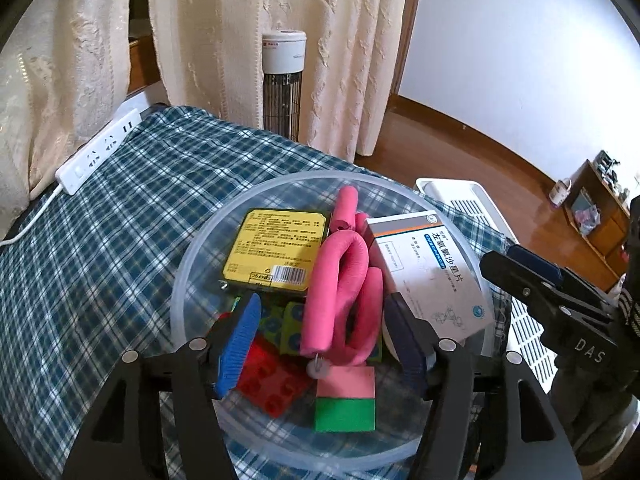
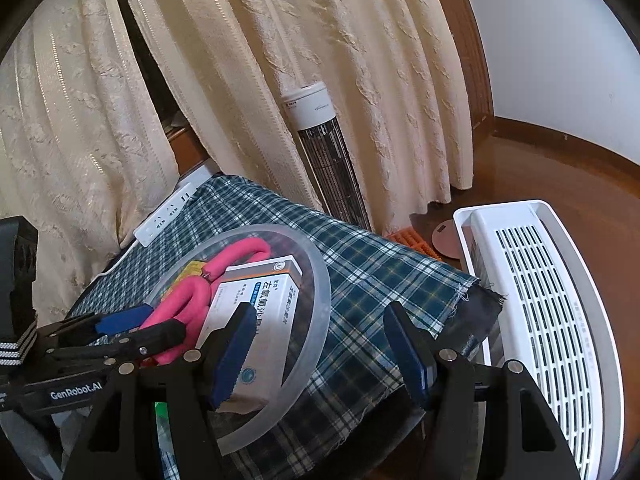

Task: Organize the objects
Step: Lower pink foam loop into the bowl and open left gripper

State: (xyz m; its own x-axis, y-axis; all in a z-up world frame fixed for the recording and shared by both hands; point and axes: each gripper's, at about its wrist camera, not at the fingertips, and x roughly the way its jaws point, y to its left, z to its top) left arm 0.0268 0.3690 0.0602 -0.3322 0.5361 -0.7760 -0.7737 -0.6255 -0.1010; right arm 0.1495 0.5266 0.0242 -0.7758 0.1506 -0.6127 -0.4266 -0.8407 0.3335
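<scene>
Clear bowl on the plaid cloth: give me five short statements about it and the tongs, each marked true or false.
1. The clear bowl holds a pink foam tube. True.
2. The medicine box lies outside the bowl on the cloth. False: it rests inside, leaning at the bowl's right side.
3. The left tongs are open above the bowl. True.
4. The right tongs are shut on the medicine box. False: they are open and hold nothing.
5. A yellow-labelled packet lies in the bowl. True.
</scene>
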